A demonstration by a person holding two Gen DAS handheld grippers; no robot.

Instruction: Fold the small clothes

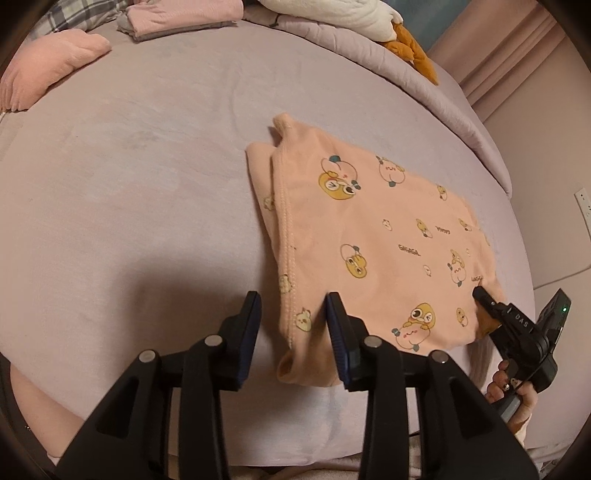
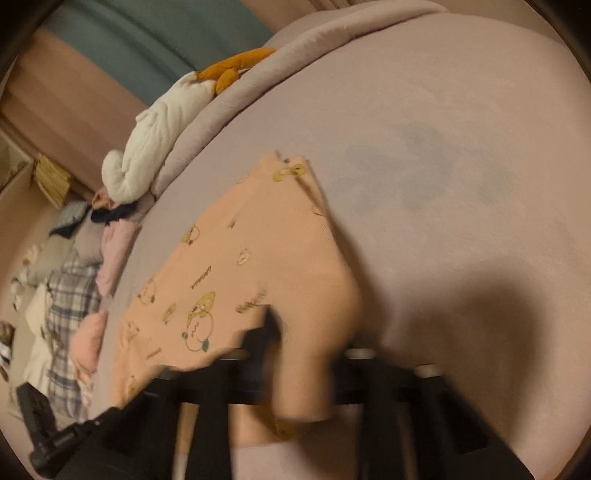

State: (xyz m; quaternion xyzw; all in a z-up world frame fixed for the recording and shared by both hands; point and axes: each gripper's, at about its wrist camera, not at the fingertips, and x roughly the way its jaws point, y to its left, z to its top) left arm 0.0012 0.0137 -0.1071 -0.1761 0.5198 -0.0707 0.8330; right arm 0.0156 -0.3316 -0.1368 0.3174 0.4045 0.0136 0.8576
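Right of centre in the left wrist view, the peach garment [image 1: 373,240] with cartoon chick prints lies folded on the lilac bedsheet [image 1: 147,184]. My left gripper [image 1: 293,325] stands open over its near edge. My right gripper [image 1: 487,295] pinches its lower right corner.

Centre of the blurred right wrist view, the garment [image 2: 229,266] drapes over my right gripper [image 2: 273,325], clamped on cloth.

- Bare bed [image 1: 129,192] sheet lies left of the peach garment [image 1: 369,236].
- Far edge crowded: folded clothes [image 1: 177,18], pink pillow [image 1: 48,62], plush toy [image 1: 351,18].
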